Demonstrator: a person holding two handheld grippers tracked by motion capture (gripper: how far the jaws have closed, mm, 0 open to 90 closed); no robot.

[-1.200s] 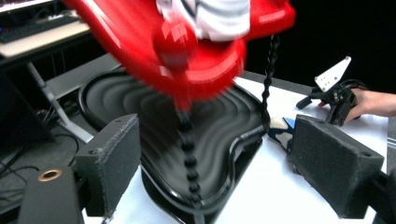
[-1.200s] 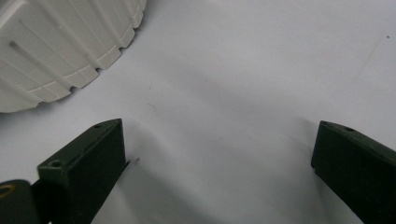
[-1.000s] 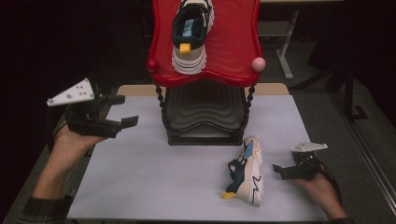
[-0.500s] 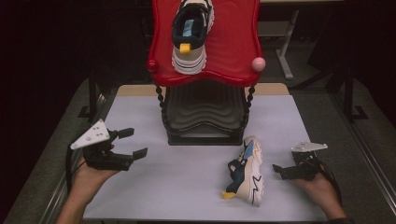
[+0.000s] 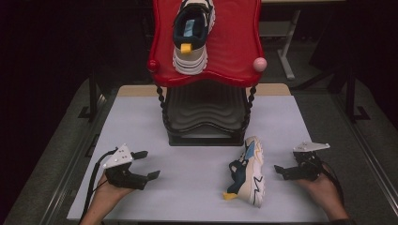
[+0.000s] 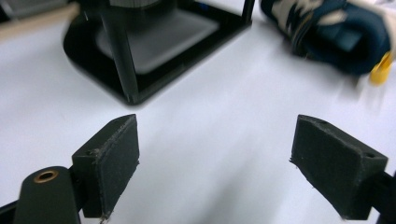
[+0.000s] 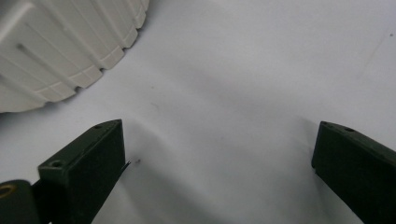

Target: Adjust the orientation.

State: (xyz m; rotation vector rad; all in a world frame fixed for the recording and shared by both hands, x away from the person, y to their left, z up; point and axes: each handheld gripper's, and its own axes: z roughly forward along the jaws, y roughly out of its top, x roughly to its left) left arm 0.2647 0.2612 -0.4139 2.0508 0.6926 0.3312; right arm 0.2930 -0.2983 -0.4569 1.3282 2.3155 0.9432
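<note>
With both tools released, advance the right tool [image 5: 287,171] to the sneaker [image 5: 248,171] just beside it; grip its sole edge squarely.

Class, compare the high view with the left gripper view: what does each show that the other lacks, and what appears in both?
High view alone: the red top shelf carrying a shoe, the pink knob, both hands and the right gripper.

Left gripper view alone: a close look at the left gripper, jaws wide open and empty.

Both: the rack's black base, the shoe lying on its side and the white table top.
</note>
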